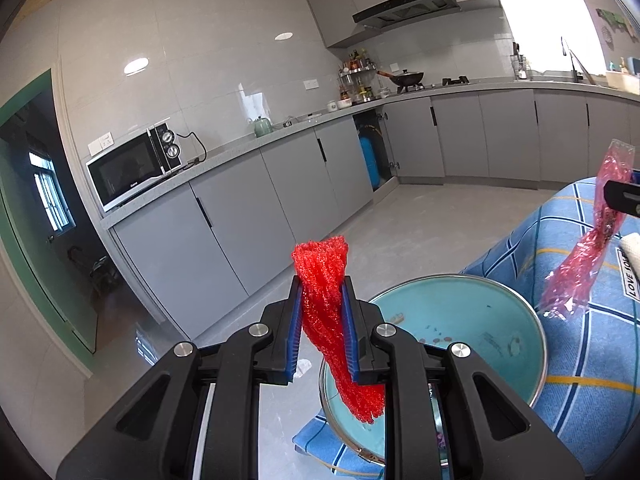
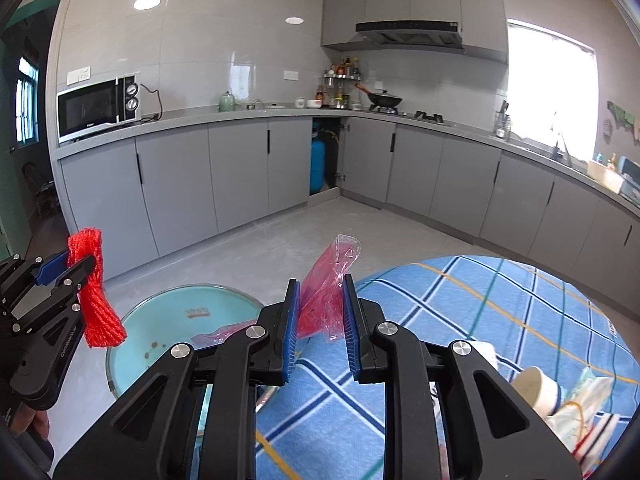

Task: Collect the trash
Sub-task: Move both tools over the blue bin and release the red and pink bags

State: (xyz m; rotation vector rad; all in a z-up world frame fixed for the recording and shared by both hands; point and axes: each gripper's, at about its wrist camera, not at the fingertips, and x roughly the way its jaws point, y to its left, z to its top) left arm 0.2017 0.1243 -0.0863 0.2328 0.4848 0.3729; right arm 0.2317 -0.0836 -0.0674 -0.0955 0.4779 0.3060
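Grey kitchen cabinets line the walls, with a microwave (image 2: 98,106) on the counter at left. Nearer, the left gripper (image 1: 322,284) pinches a red foam net sleeve (image 1: 332,320) above a teal bin (image 1: 460,320). Just right, the right gripper (image 2: 320,284) pinches a red plastic wrapper (image 2: 328,280) over the blue checked tablecloth (image 2: 500,300).

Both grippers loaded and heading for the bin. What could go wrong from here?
1. The red foam net hangs long and loose from the left gripper; on release it may drape over the rim of the teal bin instead of dropping in.
2. The right gripper pinches only thin film of the red plastic wrapper; it could slip early, or cling to a pad.
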